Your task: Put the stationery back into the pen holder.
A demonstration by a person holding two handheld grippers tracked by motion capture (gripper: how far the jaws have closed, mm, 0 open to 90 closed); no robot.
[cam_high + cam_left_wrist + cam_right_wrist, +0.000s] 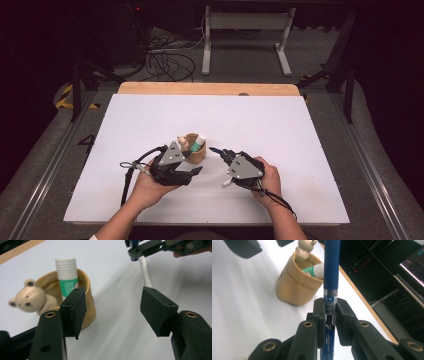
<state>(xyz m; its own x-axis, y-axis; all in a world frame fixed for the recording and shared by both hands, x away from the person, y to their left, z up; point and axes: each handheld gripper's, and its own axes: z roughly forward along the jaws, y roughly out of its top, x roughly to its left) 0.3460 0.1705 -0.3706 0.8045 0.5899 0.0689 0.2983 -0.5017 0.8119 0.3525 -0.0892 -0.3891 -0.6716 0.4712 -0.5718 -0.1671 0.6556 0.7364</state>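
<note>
Apparently the right gripper (329, 315) is clamping a light, stiff, rather slippery blue pen (331, 267) at mid-barrel just right of the tan bear-trimmed cup (194, 150), while the left gripper (113, 311) is gaping wide nearby.

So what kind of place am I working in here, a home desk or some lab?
Most likely a lab or recording workspace, not a home: a bare white-topped table, loose cables on the floor behind it, and a monitor with a keyboard off to one side.
</note>
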